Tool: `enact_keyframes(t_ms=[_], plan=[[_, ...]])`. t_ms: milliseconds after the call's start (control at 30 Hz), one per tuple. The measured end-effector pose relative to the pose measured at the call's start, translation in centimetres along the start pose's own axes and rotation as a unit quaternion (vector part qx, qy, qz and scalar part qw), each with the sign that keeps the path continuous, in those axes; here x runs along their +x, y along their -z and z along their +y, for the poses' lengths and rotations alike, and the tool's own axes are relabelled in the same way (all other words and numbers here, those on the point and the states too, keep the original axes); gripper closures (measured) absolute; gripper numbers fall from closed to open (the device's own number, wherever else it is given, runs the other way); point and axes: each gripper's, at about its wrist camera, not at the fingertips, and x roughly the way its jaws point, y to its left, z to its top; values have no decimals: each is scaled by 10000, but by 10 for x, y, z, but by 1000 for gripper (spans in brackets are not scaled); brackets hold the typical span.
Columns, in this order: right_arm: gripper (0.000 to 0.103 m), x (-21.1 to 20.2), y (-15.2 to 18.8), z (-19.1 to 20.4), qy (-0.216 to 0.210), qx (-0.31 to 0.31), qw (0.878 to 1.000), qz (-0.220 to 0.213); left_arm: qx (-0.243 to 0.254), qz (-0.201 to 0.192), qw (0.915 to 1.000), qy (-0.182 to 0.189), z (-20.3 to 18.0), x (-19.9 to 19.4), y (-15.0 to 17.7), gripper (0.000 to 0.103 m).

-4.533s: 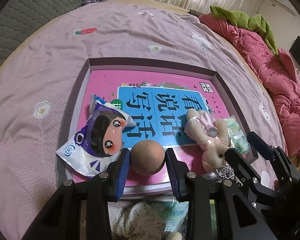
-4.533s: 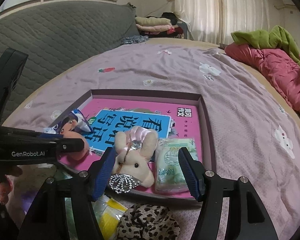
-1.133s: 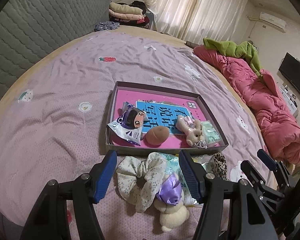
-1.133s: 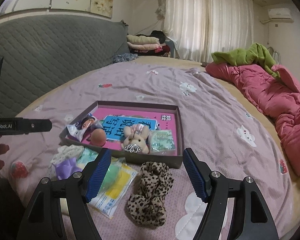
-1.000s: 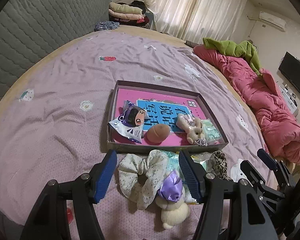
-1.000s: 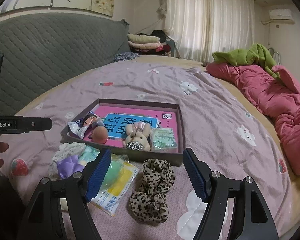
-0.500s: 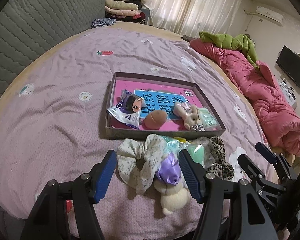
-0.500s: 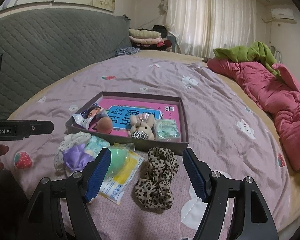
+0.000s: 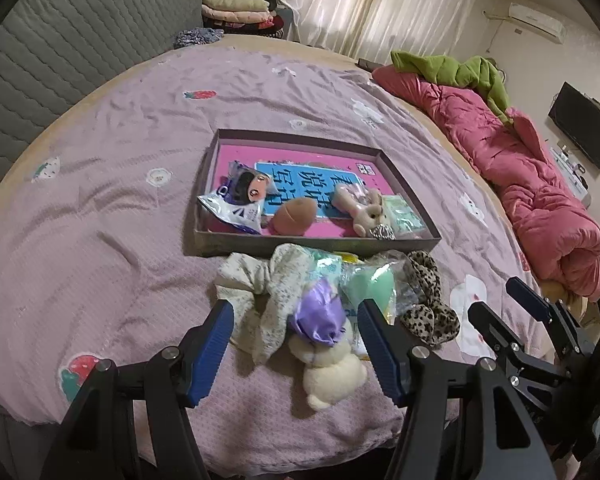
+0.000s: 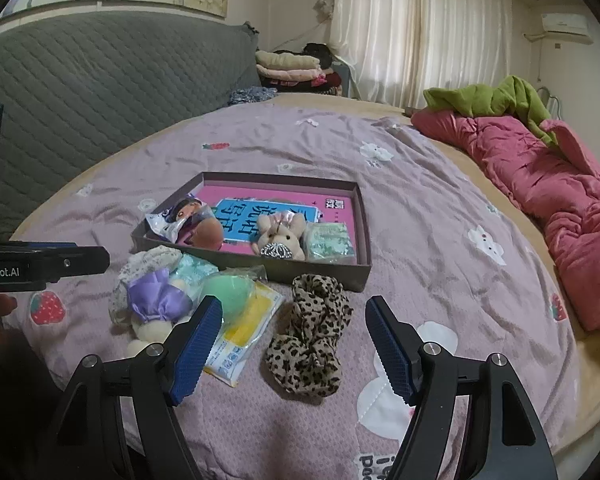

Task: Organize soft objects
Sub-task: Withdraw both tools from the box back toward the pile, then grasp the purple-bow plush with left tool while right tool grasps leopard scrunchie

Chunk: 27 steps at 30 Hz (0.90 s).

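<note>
While both claws hang over the bed's near edge w/ nothing between their blue pads, the left gripper [image 9: 294, 342] stands wide open above the loose pile and the right gripper [image 10: 294, 350] is equally wide open over the leopard scrunchie [image 10: 310, 334]. 4 items already sit in the shallow box [image 9: 204, 184]: a cartoon snack packet [image 9: 238, 200], a brownish sponge ball [image 9: 294, 214], a pink-bowed plush rabbit [image 9: 360, 208] and a green tissue pack [image 9: 402, 216]. Outside, touching the box's near wall, lie the floral scrunchie [image 9: 260, 292], a cream plush w/ purple satin bow [image 9: 322, 340], a mint-green puff in clear wrap [image 9: 370, 286] and a yellow-and-white sachet [image 10: 246, 330], all overlapping. Risk, imo: the pile is tangled, so closing on the purple bow could drag the floral scrunchie or the crinkly wrap along w/ it, then drop 1 short of the box. The plush lies near the mattress edge, so a sloppy nudge may push it off. Grippers sit close together, so simultaneous reaches could collide.
</note>
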Motion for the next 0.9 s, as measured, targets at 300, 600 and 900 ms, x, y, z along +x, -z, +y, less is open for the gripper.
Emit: enact_keyframes(t_ms=[300,600,900], plan=[[28,5,5,-7,-36,121,9998,120,95,255,9996,-14,-10,12,11,39],[28,13,10,-12,-56,186,9995,237,104,645,9978,60,-16,32,28,39],[28,26,18,-17,-58,217,9990,379,-83,918,9955,206,-14,53,39,39]])
